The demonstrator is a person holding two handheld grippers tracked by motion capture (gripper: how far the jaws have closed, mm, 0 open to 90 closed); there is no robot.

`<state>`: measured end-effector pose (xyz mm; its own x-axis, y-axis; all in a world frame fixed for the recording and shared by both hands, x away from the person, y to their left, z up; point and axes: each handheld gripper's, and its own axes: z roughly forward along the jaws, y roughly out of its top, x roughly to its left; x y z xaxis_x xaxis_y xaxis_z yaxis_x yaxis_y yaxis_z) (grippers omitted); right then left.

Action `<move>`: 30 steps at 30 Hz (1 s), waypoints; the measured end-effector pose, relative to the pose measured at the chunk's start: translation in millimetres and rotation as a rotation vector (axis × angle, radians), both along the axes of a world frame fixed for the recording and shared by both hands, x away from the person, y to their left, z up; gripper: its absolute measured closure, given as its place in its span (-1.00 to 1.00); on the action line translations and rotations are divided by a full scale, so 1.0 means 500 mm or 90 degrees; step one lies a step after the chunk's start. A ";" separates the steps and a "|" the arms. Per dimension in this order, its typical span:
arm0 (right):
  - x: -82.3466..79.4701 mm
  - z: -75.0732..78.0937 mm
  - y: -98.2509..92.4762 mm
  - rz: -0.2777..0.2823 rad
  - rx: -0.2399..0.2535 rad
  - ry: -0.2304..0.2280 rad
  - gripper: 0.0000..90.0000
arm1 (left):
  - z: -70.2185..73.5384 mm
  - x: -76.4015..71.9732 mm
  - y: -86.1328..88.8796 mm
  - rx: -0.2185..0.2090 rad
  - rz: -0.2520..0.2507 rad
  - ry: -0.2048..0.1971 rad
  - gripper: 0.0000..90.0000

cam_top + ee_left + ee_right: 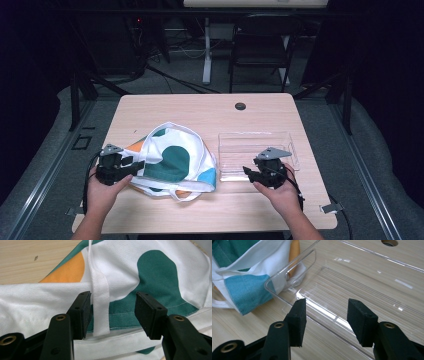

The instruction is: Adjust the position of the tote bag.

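while your left gripper (131,165) sits at the left side of the cloth bag (175,160), its jaws are spread, with a white strap (100,302) of the bag lying between them but not pinched. the bag lies flat on the worktop (200,107), near the front edge and toward the left half. just right of it stands a clear plastic tray (287,140), empty, touching or almost touching the bag's right corner. your right gripper (248,172) is at the front edge of this tray, jaws also spread and holding nothing.

i judge the bag is light and very soft; it will fold and hang when you lift it, so take the strap or the stitched hem, where the cloth is double and will not slip so easily. the tray is stiff, light and smooth, maybe slippery for the pads; its thin wall is the only place to pinch, and too much force could crack it.

the left gripper view gives you the strap and the green hem seam (150,312) very close, which the high view is too dark and small to show. the right gripper view shows the tray's rim (287,296) and a cut-out handle (299,262) in its wall, with bag cloth seen through it. the high view alone gives both hands and the whole layout.
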<state>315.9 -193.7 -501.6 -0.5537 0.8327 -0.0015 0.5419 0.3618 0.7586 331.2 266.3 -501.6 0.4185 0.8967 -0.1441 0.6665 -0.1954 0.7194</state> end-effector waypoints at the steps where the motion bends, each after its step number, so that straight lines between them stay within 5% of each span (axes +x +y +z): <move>1: 0.000 0.002 0.004 0.008 -0.003 -0.002 0.12 | 0.000 0.000 0.000 0.000 0.000 0.000 0.05; 16: -0.015 0.032 0.072 0.071 -0.002 0.004 0.14 | 0.002 -0.013 -0.002 0.005 -0.002 0.001 0.06; 30: 0.004 0.053 0.149 0.108 -0.007 0.019 0.24 | -0.001 -0.022 -0.014 0.015 -0.020 0.004 0.06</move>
<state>318.0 -119.5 -475.0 -0.6866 0.7270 0.0091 0.4947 0.4580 0.7386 320.1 259.3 -502.1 0.4464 0.8860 -0.1253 0.6636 -0.2338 0.7106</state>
